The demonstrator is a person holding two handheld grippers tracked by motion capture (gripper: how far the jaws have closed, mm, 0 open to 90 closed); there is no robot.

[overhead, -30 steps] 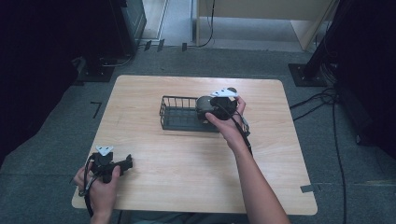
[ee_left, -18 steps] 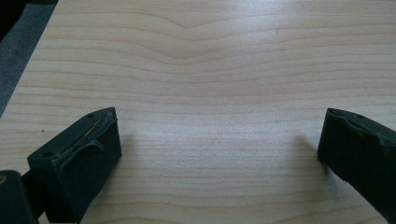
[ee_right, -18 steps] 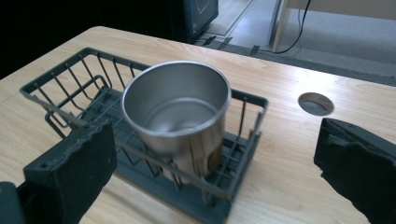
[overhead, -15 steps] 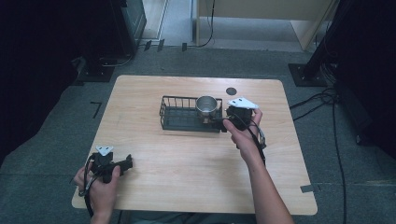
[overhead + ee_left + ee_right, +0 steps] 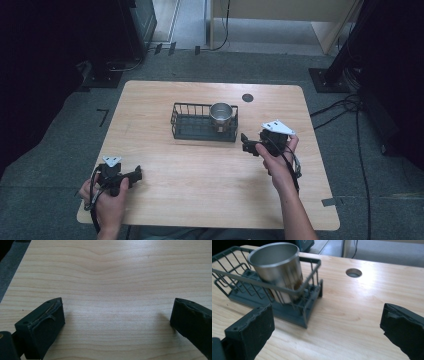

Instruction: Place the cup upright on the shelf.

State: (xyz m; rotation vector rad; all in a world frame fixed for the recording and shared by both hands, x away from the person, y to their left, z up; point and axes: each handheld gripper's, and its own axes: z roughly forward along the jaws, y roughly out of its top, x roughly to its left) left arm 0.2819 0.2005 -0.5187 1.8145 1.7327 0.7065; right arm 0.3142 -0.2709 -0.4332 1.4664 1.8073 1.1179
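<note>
I count one pale wooden table (image 5: 210, 175) with one round cable hole (image 5: 247, 97) in its top. On it stands one black wire basket (image 5: 192, 122), and in that sits one shiny steel cup (image 5: 221, 113). I hold two black two-jaw grippers: my left gripper (image 5: 131, 176) and my right gripper (image 5: 248, 145).

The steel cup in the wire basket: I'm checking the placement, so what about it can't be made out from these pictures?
- Steel cup base: in the right gripper view, the wire basket bars cross in front of it, so how it sits is unclear.
- Cup's inside: in the high view it is too small to tell whether anything is in it; the right gripper view looks from too low.
- Basket's left end: cut off by the right gripper view's edge.
</note>
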